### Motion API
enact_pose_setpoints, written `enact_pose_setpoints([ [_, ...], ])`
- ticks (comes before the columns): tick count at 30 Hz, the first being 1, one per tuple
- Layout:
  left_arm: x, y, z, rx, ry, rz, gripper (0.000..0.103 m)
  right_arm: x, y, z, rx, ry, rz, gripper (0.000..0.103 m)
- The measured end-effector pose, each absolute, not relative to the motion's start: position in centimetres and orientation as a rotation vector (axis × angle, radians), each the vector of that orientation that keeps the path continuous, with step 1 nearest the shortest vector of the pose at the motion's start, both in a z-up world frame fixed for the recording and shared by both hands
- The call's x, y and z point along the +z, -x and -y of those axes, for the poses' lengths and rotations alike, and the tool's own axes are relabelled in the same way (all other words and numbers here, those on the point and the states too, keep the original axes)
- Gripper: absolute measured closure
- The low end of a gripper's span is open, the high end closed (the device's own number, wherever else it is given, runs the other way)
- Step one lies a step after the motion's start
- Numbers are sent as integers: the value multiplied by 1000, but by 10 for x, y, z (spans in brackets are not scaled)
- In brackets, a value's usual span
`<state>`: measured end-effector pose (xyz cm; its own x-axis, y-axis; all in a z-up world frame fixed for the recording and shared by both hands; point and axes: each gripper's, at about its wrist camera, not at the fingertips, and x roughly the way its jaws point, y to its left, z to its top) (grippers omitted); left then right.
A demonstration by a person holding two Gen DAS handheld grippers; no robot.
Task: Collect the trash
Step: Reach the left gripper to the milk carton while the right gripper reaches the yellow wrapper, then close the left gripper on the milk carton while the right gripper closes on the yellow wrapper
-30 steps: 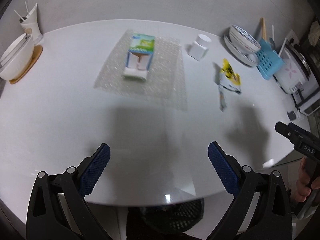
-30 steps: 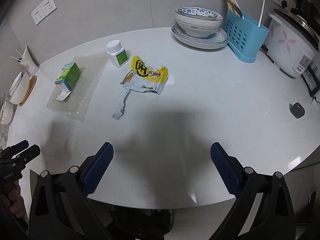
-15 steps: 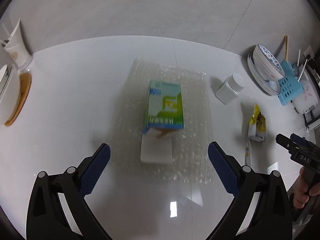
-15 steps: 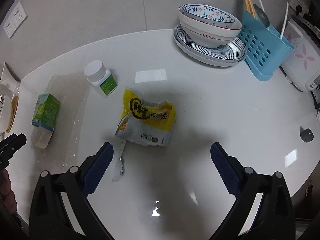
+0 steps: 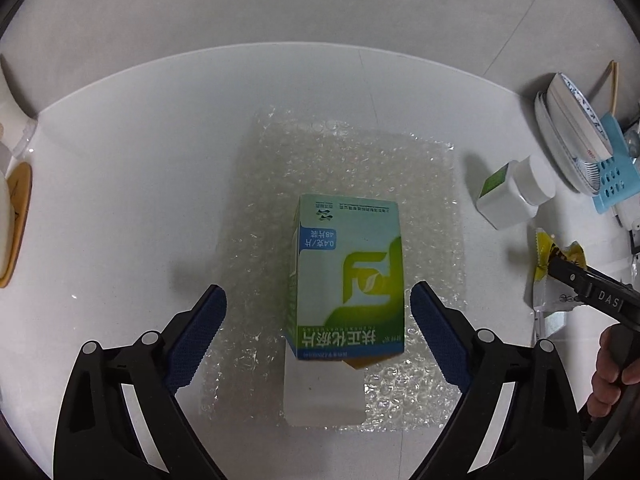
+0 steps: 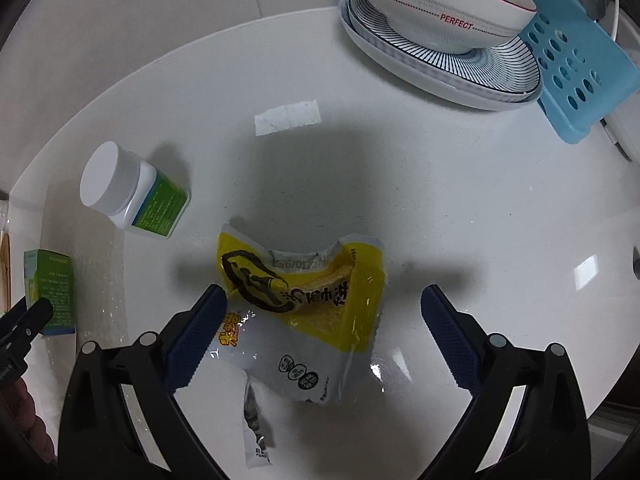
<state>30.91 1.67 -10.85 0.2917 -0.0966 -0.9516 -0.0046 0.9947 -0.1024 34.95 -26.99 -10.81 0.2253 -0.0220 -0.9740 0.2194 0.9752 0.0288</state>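
At the far left of the left wrist view a wooden coaster (image 5: 18, 224) with something white on it is cut off by the frame edge, too little of it showing to name. The left gripper (image 5: 318, 314) points steeply down over the white surface (image 5: 132, 168); its fingers (image 5: 198, 334) are wide apart and closing, one on either side of a green and white carton (image 5: 350, 276) without touching it. The carton lies on a sheet of bubble wrap (image 5: 352, 168), its open flap end toward the camera. To the right stands a white pill bottle (image 5: 516, 194), then stacked dishes (image 5: 572, 136) and a blue rack (image 5: 614, 168), both squeezed at the rim. In the right wrist view the carton's end shows at the left edge, half hidden. The right gripper (image 6: 324, 332) hangs with its fingers (image 6: 196, 340) spread wide over a torn yellow and silver snack wrapper (image 6: 304, 320); the left pad overlaps the wrapper's edge, contact uncertain. A torn strip (image 6: 256, 428) trails toward the camera. A striped plate (image 6: 460, 68) carrying a bowl (image 6: 440, 4) sits beyond, to the right.
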Motion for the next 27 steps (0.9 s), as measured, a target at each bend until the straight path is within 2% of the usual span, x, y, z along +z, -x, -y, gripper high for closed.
enact_pose_setpoints([
  [3, -112, -315, -14, -54, 77, -1286, 25, -111, -351, 266, -155, -176, -1347, 16],
  [5, -115, -318, -15, -52, 77, -1301, 34, -113, -355, 266, -146, -196, -1353, 23],
  [7, -117, -319, -12, -56, 65, -1311, 44, -116, -357, 265, -127, -207, -1367, 35],
  [9, -117, -317, -7, -62, 41, -1306, 54, -117, -358, 261, -131, -159, -1360, 41],
  [10, -117, -316, -5, -57, 37, -1302, 54, -117, -359, 260, -143, -141, -1358, 50],
  [12, -117, -314, -3, -50, 39, -1298, 56, -116, -360, 257, -148, -106, -1346, 60],
  [17, -116, -311, 1, -51, 40, -1293, 56, -117, -360, 258, -151, -105, -1342, 65],
  [21, -111, -301, -1, -51, 55, -1282, 56, -114, -351, 261, -170, -117, -1330, 84],
  [27, -102, -282, 2, -65, 65, -1260, 56, -110, -343, 272, -155, -103, -1309, 85],
])
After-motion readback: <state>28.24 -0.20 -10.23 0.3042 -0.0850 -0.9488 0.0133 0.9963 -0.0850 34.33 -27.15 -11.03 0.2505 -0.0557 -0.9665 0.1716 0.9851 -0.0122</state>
